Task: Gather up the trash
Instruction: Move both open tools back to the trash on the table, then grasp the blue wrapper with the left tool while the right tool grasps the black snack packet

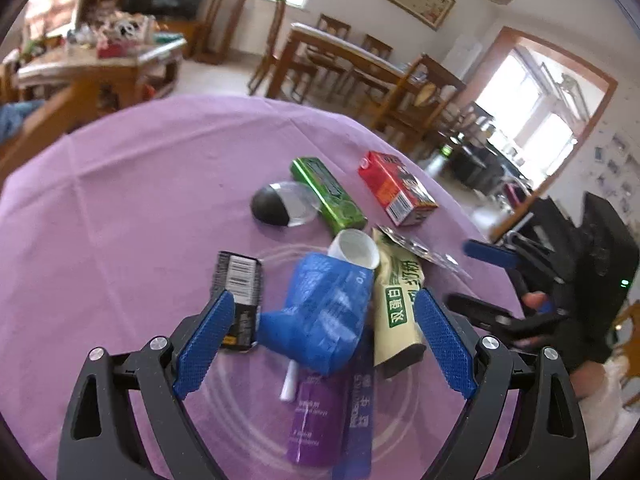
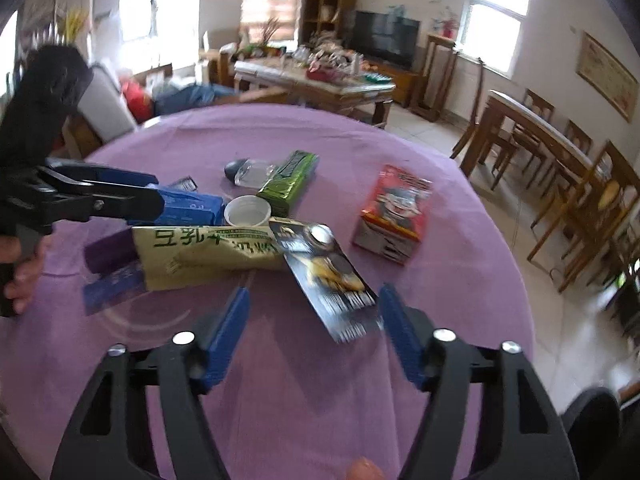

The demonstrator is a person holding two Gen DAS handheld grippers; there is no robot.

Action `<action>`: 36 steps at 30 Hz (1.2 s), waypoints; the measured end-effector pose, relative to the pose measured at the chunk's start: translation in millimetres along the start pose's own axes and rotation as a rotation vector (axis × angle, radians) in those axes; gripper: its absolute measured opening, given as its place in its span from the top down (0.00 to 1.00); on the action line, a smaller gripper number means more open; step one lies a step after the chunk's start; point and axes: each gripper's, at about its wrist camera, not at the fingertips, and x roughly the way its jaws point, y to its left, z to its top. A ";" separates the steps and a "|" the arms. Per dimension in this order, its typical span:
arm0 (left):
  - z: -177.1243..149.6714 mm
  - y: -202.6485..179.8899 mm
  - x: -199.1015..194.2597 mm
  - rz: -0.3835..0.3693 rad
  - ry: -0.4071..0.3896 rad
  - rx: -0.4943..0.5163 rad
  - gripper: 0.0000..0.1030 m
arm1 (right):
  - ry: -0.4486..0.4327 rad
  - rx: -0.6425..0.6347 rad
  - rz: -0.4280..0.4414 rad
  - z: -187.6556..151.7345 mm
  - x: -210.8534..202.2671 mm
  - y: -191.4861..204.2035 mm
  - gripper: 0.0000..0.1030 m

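A pile of trash lies on the purple tablecloth (image 1: 140,200). My left gripper (image 1: 324,308) is open around a crumpled blue wrapper (image 1: 320,312), its pads clear of it on both sides. Beside the wrapper are a white cup (image 1: 354,248), a beige pouch with green print (image 1: 396,300), a black barcode box (image 1: 240,292) and a purple packet (image 1: 316,412). My right gripper (image 2: 314,296) is open, with the end of a black foil packet (image 2: 324,268) lying between its fingers, close to the right one. The left gripper (image 2: 120,192) reaches in from the left there.
Farther back on the cloth lie a green pack (image 1: 326,196), a red carton (image 1: 396,188) and a black-and-clear round piece (image 1: 280,204). The table edge (image 2: 516,264) drops off at the right. Wooden dining chairs (image 2: 560,200) and a cluttered coffee table (image 2: 320,76) stand beyond.
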 end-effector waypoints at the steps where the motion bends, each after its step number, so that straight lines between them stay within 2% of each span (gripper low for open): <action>1: 1.0 0.9 3.2 -0.007 0.006 0.002 0.14 | 0.011 -0.008 -0.006 3.5 5.4 0.5 0.46; 3: 1.4 2.4 10.9 -0.024 0.024 0.002 0.22 | 0.034 -0.002 -0.010 4.6 10.6 -0.6 0.62; 4: 1.3 -0.3 13.6 -0.027 0.018 0.005 0.25 | 0.040 0.013 -0.009 4.1 11.9 -4.7 0.65; 5: 2.3 0.1 15.6 -0.038 0.027 0.007 0.35 | 0.044 0.025 -0.002 1.5 12.8 -7.4 0.72; 6: 0.7 -0.6 19.1 -0.043 0.038 0.006 0.43 | 0.048 0.033 0.013 0.9 12.8 -9.7 0.76; 7: 0.9 -0.1 21.7 -0.046 0.053 0.004 0.47 | 0.041 0.044 0.019 -0.5 10.6 -11.9 0.77; 11: -5.0 -15.0 25.4 -0.043 0.056 0.040 0.55 | 0.005 0.087 0.033 -2.9 3.2 -19.8 0.84; 13: -5.5 -21.1 25.2 -0.023 0.044 0.064 0.56 | -0.013 0.130 0.051 -6.0 -3.5 -26.2 0.86; 15: -6.0 -23.1 21.2 -0.036 0.028 0.056 0.58 | -0.033 0.175 0.079 -7.7 -8.5 -33.1 0.89; 19: -5.6 -19.2 -1.7 -0.066 -0.055 -0.002 0.58 | -0.086 0.289 0.161 -15.6 -27.3 -51.4 0.97; 23: -2.6 -28.7 -24.2 -0.092 -0.118 -0.026 0.58 | -0.139 0.403 0.247 -26.3 -44.2 -73.4 0.98; 27: 4.3 -54.7 -35.0 -0.107 -0.147 0.011 0.58 | -0.183 0.467 0.266 -40.1 -58.6 -84.0 0.98; 32: 10.5 -97.3 -27.9 -0.150 -0.148 0.053 0.58 | -0.246 0.548 0.292 -60.4 -80.6 -104.9 0.98; 33: 10.7 -97.7 -24.1 -0.160 -0.144 0.062 0.58 | -0.261 0.561 0.292 -63.6 -85.4 -109.6 0.98; 36: 12.5 -130.2 -8.3 -0.198 -0.126 0.092 0.58 | -0.317 0.602 0.254 -81.1 -108.3 -126.1 0.98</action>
